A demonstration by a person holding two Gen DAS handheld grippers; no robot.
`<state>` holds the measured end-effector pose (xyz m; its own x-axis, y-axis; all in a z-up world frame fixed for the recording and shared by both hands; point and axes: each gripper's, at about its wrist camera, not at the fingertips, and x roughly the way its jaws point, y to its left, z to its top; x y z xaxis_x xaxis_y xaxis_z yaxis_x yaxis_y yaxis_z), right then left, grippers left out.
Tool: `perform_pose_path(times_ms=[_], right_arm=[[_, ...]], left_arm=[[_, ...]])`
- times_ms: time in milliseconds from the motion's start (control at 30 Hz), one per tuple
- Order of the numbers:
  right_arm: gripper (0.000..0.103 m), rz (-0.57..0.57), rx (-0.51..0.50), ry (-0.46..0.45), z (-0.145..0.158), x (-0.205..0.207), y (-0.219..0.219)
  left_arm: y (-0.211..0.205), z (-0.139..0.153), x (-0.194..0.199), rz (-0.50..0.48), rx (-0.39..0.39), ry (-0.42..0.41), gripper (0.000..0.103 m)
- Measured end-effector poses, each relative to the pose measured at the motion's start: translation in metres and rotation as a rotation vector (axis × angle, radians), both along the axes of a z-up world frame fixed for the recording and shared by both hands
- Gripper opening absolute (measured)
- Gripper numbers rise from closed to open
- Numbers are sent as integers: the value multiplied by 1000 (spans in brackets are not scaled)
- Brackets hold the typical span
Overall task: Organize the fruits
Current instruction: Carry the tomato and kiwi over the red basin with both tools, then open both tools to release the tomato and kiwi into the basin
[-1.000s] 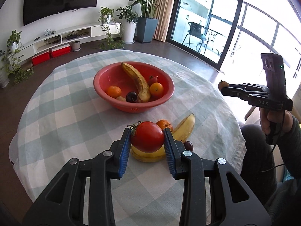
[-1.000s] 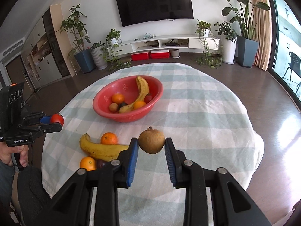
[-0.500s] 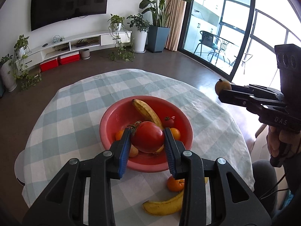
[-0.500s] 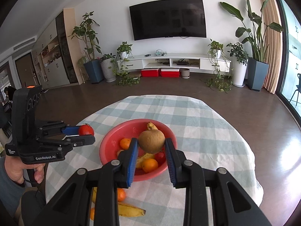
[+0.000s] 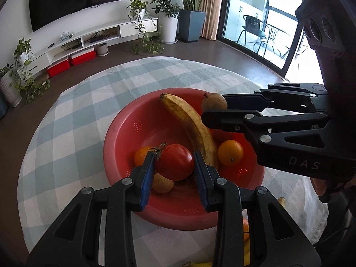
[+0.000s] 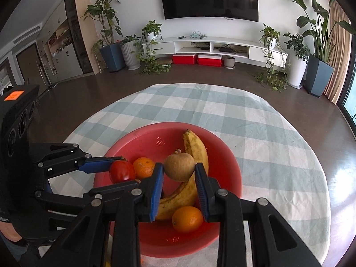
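Tomato [image 5: 174, 162] pinched in left gripper [image 5: 174, 173] above bowl [image 5: 124, 138]; brown fruit [image 6: 179, 166] pinched in right gripper [image 6: 179, 185], also above bowl.

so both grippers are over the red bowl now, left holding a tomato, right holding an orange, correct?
Not quite. The right gripper holds a brown round fruit, not an orange, as the right wrist view shows. The rest stands: left gripper holds the tomato, both over the red bowl.

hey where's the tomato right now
The tomato is clamped in the left gripper, held over the near side of the red bowl, just left of the banana in the left wrist view.
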<state>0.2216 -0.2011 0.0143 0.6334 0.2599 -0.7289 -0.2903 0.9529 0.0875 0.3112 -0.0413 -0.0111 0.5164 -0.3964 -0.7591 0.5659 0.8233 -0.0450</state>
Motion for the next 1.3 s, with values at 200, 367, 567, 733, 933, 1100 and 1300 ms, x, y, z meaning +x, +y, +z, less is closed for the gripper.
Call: perform_pose_path(times_ms=[200,367,567,733,933,1100,1300], right_arm=[[32,12,-26,37,-19,14,8],[32,18,-57,58,-31,17,13],[32,17,-73,67,-39,18,12],[32,16,-73,75,-38,17,12],[34,11,-68,77,-37,13,11],[45,0,-56,62,-30,7,7],[45,-1,-44,36,-19,-10,1]], left_arm=[[-4,-20,3,-14,37,13,32],[-8,-29,3,-21,48,17,32],[-13,-31,2,-24,69,10,32],[-13,-30,0,-23,58,7,41],[-10,-27,-2,-20,49,4,45],[-1,-20,-13,0,24,-8,57],[13,-9,-37,26,-6,-37,65]])
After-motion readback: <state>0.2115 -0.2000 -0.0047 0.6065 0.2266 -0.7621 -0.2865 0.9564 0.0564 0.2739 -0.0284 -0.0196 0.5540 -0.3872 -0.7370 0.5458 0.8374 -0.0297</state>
